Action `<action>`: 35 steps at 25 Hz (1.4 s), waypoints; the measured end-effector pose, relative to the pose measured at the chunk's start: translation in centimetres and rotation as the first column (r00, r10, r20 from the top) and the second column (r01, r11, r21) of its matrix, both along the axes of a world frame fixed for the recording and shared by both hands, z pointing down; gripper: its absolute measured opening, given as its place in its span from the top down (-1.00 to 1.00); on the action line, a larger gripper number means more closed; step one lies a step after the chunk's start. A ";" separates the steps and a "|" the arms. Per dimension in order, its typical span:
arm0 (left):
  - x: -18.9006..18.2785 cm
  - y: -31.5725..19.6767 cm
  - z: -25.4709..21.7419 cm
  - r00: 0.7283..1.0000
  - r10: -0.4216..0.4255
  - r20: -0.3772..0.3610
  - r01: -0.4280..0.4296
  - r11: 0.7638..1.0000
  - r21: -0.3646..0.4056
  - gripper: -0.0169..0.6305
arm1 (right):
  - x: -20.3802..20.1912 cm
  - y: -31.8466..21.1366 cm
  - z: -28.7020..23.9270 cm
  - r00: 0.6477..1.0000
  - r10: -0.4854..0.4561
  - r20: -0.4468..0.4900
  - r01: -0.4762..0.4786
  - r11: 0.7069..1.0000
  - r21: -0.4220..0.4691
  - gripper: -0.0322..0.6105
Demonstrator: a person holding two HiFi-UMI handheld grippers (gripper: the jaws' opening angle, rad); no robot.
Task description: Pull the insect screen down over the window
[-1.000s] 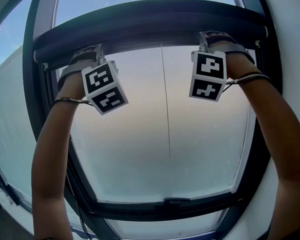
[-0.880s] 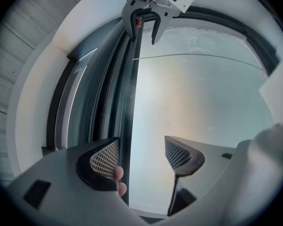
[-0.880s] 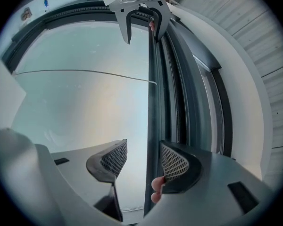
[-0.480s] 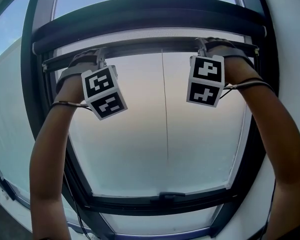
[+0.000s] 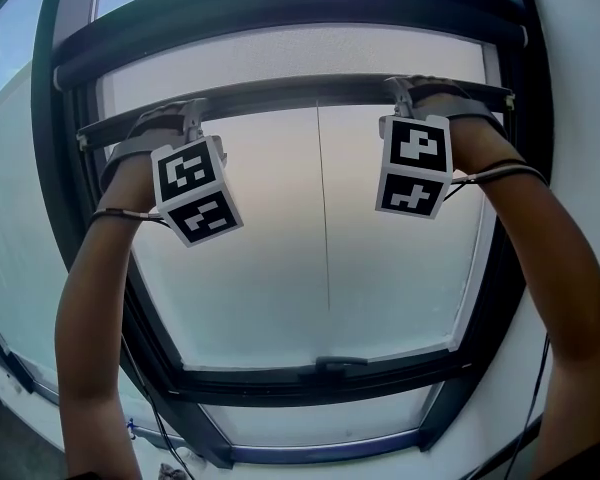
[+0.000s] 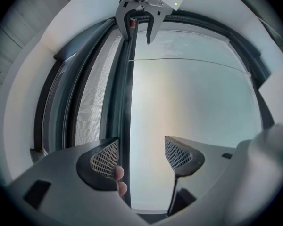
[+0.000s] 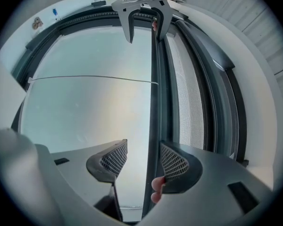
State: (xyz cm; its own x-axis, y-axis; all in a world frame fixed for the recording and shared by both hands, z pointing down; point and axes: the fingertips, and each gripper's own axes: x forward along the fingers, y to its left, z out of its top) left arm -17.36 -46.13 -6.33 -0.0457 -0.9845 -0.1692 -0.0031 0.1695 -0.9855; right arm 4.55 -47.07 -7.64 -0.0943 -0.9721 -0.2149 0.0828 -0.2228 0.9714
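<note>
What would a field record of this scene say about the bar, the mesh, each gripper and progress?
bar: dark horizontal pull bar, just below the dark roller housing
mesh: grey insect screen strip showing between them
left gripper: jaws apart, bar between them
right gripper: jaws apart, bar between them
progress: most of the frosted window pane uncovered

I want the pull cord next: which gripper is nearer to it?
Right. The right gripper is at the screen bar just right of the pull cord; the left gripper is at the same bar, farther off to its left.
</note>
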 end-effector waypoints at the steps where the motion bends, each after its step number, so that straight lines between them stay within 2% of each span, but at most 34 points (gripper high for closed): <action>1: 0.0 0.0 0.3 1.000 0.000 -0.001 0.000 1.000 -0.006 0.00 | 0.0 0.0 0.3 1.000 -0.003 0.003 0.003 1.000 -0.004 0.24; 10: 0.0 0.1 2.3 1.000 0.001 -0.004 -0.001 0.996 -0.084 0.00 | 0.2 -0.1 2.4 0.998 0.035 -0.049 -0.037 0.999 -0.024 0.24; 19: 0.3 0.4 7.0 1.000 0.010 -0.005 -0.011 0.988 -0.153 0.00 | 0.5 -0.1 7.0 0.997 0.011 -0.079 -0.016 0.998 -0.064 0.24; 28: 0.2 0.5 9.3 1.000 0.020 -0.024 -0.025 0.983 -0.184 0.00 | 0.2 0.0 9.4 0.999 -0.030 -0.036 0.027 0.996 -0.088 0.24; 35: 0.0 0.5 10.5 0.999 0.030 -0.041 -0.039 0.970 -0.238 0.00 | -0.1 0.0 10.5 0.999 -0.040 -0.025 0.037 0.992 -0.124 0.24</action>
